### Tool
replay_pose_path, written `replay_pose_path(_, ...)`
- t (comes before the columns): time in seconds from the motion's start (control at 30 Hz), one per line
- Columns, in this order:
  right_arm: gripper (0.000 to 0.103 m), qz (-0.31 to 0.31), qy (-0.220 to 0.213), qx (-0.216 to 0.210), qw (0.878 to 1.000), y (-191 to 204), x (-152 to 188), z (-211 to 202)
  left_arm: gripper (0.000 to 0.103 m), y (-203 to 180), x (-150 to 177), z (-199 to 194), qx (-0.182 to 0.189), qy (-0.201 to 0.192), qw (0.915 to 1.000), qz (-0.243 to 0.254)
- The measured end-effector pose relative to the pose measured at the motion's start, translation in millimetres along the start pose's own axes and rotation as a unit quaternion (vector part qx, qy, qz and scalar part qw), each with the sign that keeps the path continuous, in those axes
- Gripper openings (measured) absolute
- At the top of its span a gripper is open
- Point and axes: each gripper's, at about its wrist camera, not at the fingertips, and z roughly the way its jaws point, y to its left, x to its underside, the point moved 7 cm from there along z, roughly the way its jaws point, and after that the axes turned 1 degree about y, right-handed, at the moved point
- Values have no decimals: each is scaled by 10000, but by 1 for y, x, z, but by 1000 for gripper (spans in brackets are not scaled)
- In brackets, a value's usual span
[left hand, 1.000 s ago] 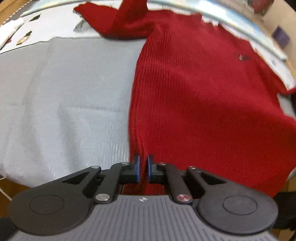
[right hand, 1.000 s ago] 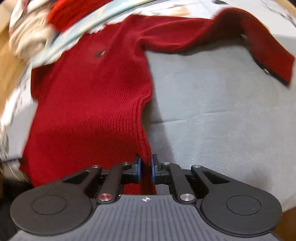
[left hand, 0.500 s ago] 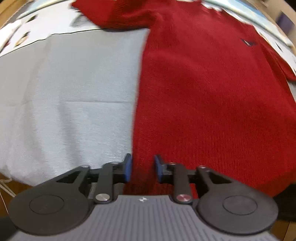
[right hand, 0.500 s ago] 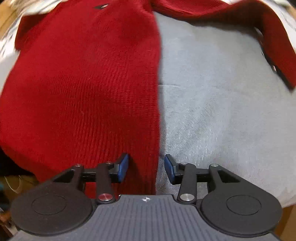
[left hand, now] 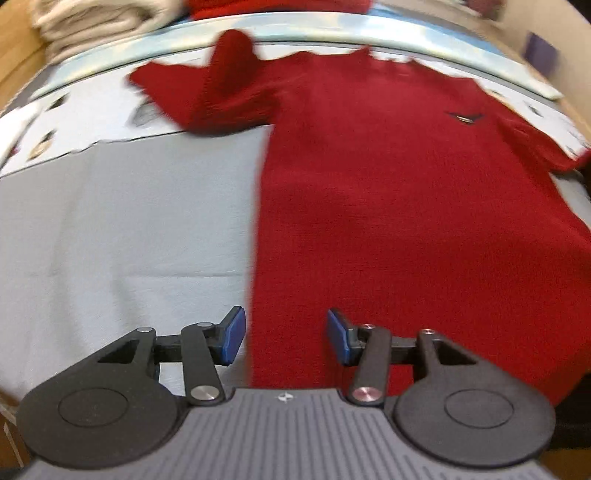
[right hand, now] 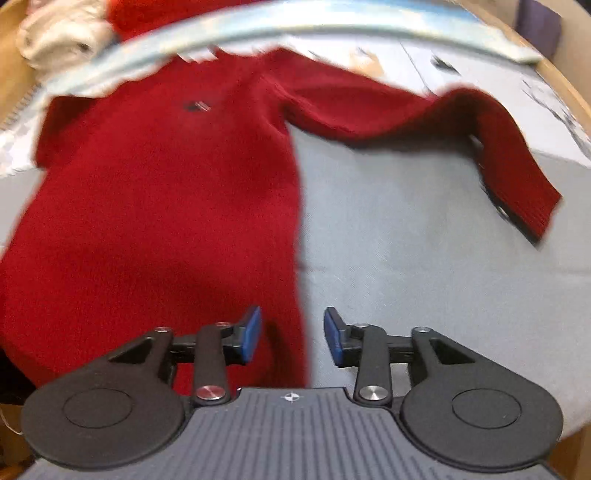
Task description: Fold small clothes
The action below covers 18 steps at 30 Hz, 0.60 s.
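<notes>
Two grippers hang over one red sweater (left hand: 388,206), which lies face up and flat on the grey sheet (left hand: 122,229) covering the desk, body stretched away from the fingers toward the far edge. That spread suits folding: hem nearest, collar farthest, side seams straight.

Its sleeves are uneven. Ahead and to the left of the left gripper (left hand: 286,332), one sleeve (left hand: 218,99) is bunched back on itself near the shoulder. Ahead and right of the right gripper (right hand: 291,334), the other sleeve (right hand: 461,136) runs outward and bends down at the cuff, lying loose on the sheet.

Each gripper sits at a bottom corner of the sweater. The left one's fingers (left hand: 234,334) stand wide apart with nothing between the pads; the sweater's side edge passes just inside its left finger. The right one's fingers (right hand: 251,334) are likewise spread and empty, the opposite side edge running down between them. Straddling both hem corners like this probably sets up a fresh grip on the hem or a move to the sleeves.

Smallest, a dark chest logo (left hand: 463,117) sits far ahead, right of the left gripper. Folded pale cloth (left hand: 96,18) rests beyond the far edge.
</notes>
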Motion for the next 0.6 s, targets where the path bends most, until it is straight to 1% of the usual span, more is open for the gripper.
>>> replay_pose_path(0.03,46,-118,-39,-135,9998,7,2,0,56,-5,1,2,85,38,9999,55)
replay_pose_path(0.07,51,-279,-20,-246,9993,13,3,-3,62,-9,2,7,147,125,9998,83)
replay_pose_path(0.1,57,-448,84,-287,9985,20,8,2,67,-11,5,14,185,283,9994,110)
replay_pose_path(0.13,60,-571,270,-233,9977,22,11,10,75,-14,10,21,183,502,9984,172)
replay_pose_path(0.17,60,-682,593,-49,9959,21,20,21,77,-18,15,27,124,712,9970,284)
replay_pose_path(0.2,60,-738,891,194,9931,20,26,31,78,-17,20,31,1,789,9960,424)
replay_pose_path(0.23,60,-739,1056,388,9909,16,30,36,79,-20,20,30,-75,739,9958,533)
replay_pose_path(0.27,60,-659,1089,459,9908,12,31,37,79,-22,17,28,-82,655,9963,544)
replay_pose_path(0.3,60,-568,1003,408,9925,10,28,34,79,-20,12,25,-30,534,9974,490)
replay_pose_path(0.37,60,-424,701,337,9961,8,20,24,80,-21,6,19,43,326,9988,358)
replay_pose_path(0.43,60,-345,411,324,9980,8,12,15,81,-22,1,21,8,246,9991,341)
replay_pose_path(0.57,54,-240,-100,471,9986,5,-1,3,81,-30,-12,18,-70,25,9994,338)
replay_pose_path(0.6,51,-128,-270,511,9982,2,-7,0,81,-32,-14,14,-69,-69,9994,323)
